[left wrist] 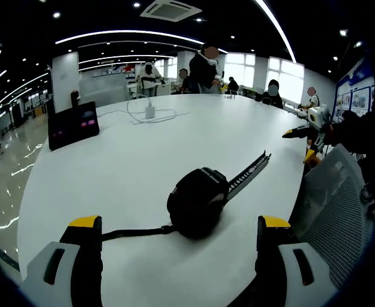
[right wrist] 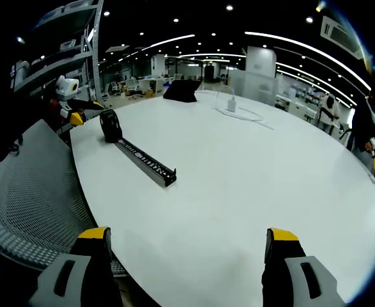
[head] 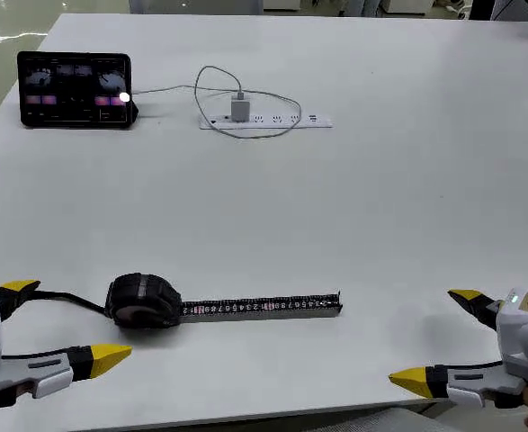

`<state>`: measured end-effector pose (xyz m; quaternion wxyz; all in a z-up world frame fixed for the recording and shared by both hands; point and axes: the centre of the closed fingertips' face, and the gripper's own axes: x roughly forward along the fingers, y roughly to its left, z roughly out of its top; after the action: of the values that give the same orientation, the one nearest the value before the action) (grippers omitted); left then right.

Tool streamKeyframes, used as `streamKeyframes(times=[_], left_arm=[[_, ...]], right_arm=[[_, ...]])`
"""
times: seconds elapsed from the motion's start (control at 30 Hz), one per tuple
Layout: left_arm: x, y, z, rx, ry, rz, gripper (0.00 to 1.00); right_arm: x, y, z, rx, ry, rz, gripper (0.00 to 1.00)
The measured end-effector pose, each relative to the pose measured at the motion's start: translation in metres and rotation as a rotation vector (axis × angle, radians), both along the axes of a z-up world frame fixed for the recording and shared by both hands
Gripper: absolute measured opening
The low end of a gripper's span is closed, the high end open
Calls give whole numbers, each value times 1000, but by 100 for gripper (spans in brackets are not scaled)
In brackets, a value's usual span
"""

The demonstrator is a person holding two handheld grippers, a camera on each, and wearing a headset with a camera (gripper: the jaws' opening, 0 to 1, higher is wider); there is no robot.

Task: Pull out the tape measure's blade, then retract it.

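Observation:
A black tape measure (head: pixel 143 301) lies near the front edge of the white table (head: pixel 272 198), its blade (head: pixel 262 307) drawn out to the right and lying flat. A black strap trails left from the case. My left gripper (head: pixel 66 324) is open at the front left, its yellow-tipped jaws on either side of the strap, just short of the case (left wrist: pixel 198 201). My right gripper (head: pixel 439 337) is open at the front right, apart from the blade's end. From the right gripper view the blade (right wrist: pixel 145 162) and case (right wrist: pixel 110 125) lie off to the left.
A dark tablet (head: pixel 75 89) stands at the far left of the table. A white power strip (head: pixel 268 120) with a charger and looped cable lies at the far middle. A mesh chair back (right wrist: pixel 34 198) is by the table's front edge. People stand in the background.

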<state>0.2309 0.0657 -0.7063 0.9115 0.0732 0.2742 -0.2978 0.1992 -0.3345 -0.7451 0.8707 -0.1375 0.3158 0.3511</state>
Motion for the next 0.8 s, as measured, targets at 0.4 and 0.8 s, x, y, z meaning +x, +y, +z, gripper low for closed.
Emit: streamKeyframes(times=[0.4, 0.8], left_arm=[[20, -30, 10, -37, 27, 54, 99], [30, -59, 15, 20, -9, 47, 99]], right_arm=[[8, 8, 9, -29, 7, 70, 99], [15, 21, 19, -58, -11, 137, 99]])
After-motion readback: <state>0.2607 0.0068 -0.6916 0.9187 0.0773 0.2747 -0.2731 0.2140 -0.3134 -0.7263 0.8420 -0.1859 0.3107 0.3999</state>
